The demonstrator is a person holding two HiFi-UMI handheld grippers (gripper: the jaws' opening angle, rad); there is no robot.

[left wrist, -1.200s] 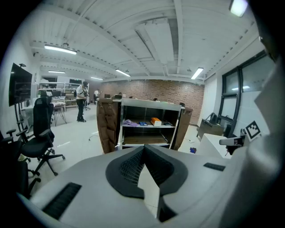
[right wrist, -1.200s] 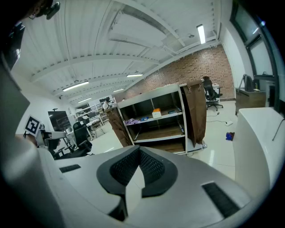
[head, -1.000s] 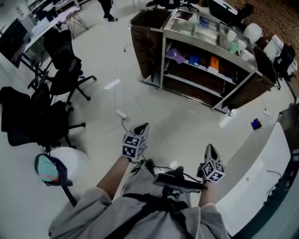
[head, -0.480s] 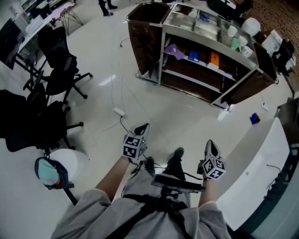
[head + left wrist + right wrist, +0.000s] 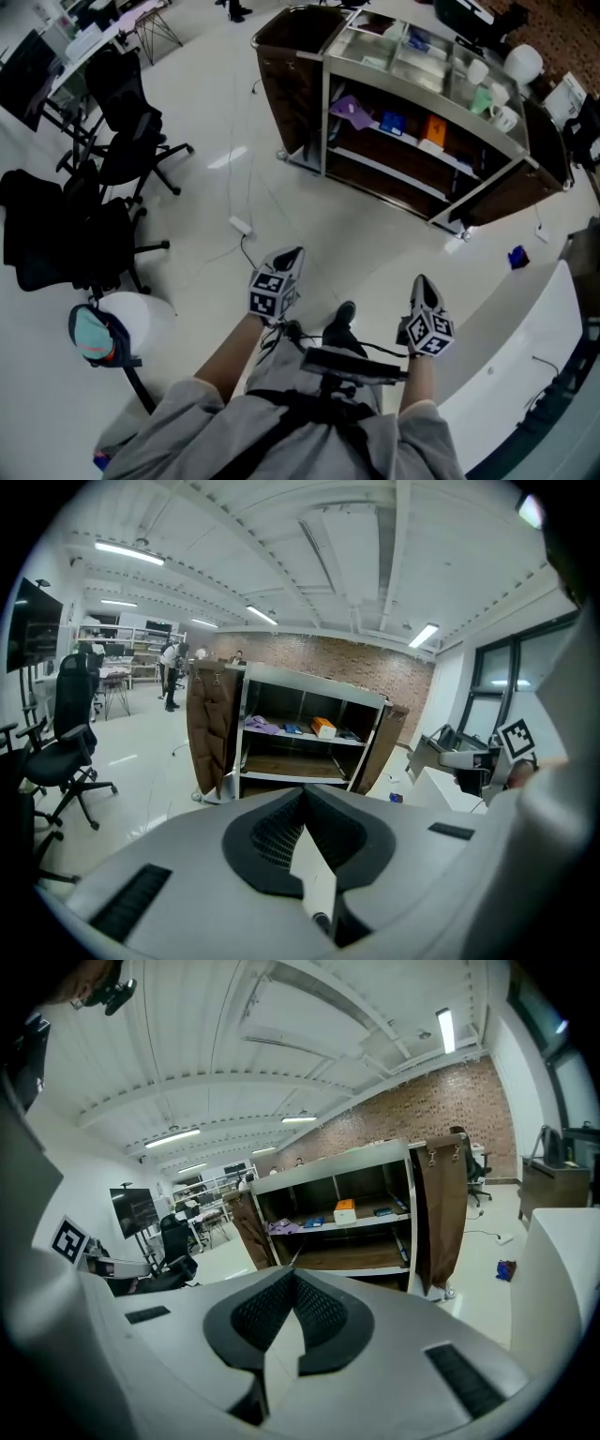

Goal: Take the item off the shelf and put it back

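Nothing picked yet: left gripper [image 5: 289, 255] and right gripper [image 5: 421, 283] are empty, jaws together, well short of the shelf unit [image 5: 326, 112]. The orange box [image 5: 430, 128] waits on its middle shelf.

The things on your shelf [image 5: 325, 122] are too small to name: an orange box [image 5: 431, 129], a blue thing [image 5: 392, 122], a purple thing [image 5: 352, 110]. Its bottom level lies in shadow. The counter [image 5: 506, 366] runs off the right edge, and the bottom edge cuts off your body [image 5: 309, 431].
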